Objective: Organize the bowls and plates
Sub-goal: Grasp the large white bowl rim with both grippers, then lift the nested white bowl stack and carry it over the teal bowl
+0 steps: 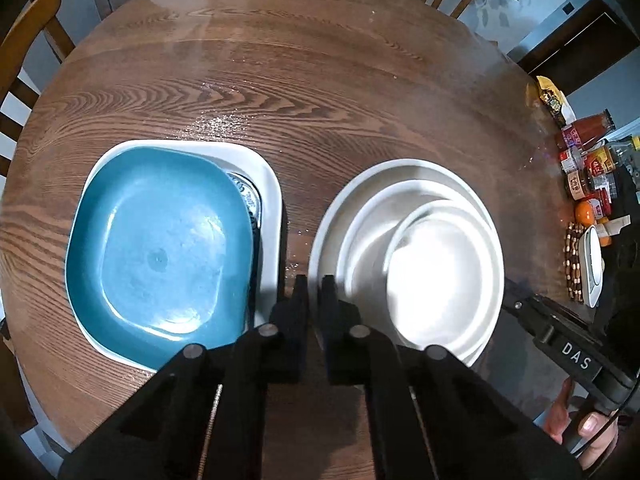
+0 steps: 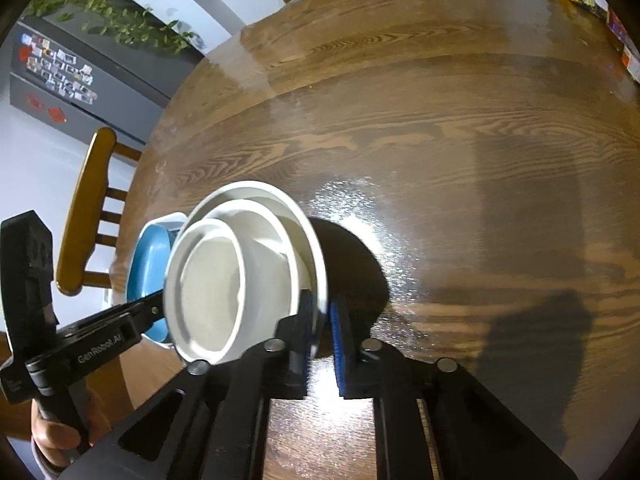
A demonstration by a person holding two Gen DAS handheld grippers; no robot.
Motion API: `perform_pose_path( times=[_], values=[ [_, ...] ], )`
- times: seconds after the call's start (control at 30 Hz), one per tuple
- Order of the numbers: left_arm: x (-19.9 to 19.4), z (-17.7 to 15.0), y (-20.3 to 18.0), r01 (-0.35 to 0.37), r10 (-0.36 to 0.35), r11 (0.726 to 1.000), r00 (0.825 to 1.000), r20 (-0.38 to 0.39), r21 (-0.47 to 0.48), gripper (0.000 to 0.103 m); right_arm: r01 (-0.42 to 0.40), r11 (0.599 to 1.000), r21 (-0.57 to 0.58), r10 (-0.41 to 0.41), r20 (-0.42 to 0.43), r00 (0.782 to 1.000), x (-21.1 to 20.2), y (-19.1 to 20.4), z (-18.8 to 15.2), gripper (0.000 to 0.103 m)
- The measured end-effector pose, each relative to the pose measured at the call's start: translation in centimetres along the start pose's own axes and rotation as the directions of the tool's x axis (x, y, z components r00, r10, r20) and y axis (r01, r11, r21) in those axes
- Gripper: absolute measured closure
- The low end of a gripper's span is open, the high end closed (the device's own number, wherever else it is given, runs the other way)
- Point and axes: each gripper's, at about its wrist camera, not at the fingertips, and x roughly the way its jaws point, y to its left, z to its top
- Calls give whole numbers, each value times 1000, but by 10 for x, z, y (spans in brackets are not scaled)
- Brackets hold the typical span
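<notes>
Your left gripper (image 1: 315, 285) pinches the near rim of the white bowl stack (image 1: 416, 256), and your right gripper (image 2: 320, 306) clamps the stack's opposite rim. The stack sits on the round table (image 1: 320, 80), just right of the blue plate (image 1: 160, 244).

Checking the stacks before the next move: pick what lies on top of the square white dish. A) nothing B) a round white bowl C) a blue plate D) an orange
C: in the left wrist view the blue plate sits on the square white dish, while the round white bowls form a separate stack to its right.
</notes>
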Motion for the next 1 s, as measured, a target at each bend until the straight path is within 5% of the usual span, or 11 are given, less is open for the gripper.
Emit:
perform_pose_path(
  times=[1.0],
  values=[
    [-56,-21,8,-50,43,998,977,211,29,102,0,1000,0,0,139,990,-36,42,-29,93]
  ],
)
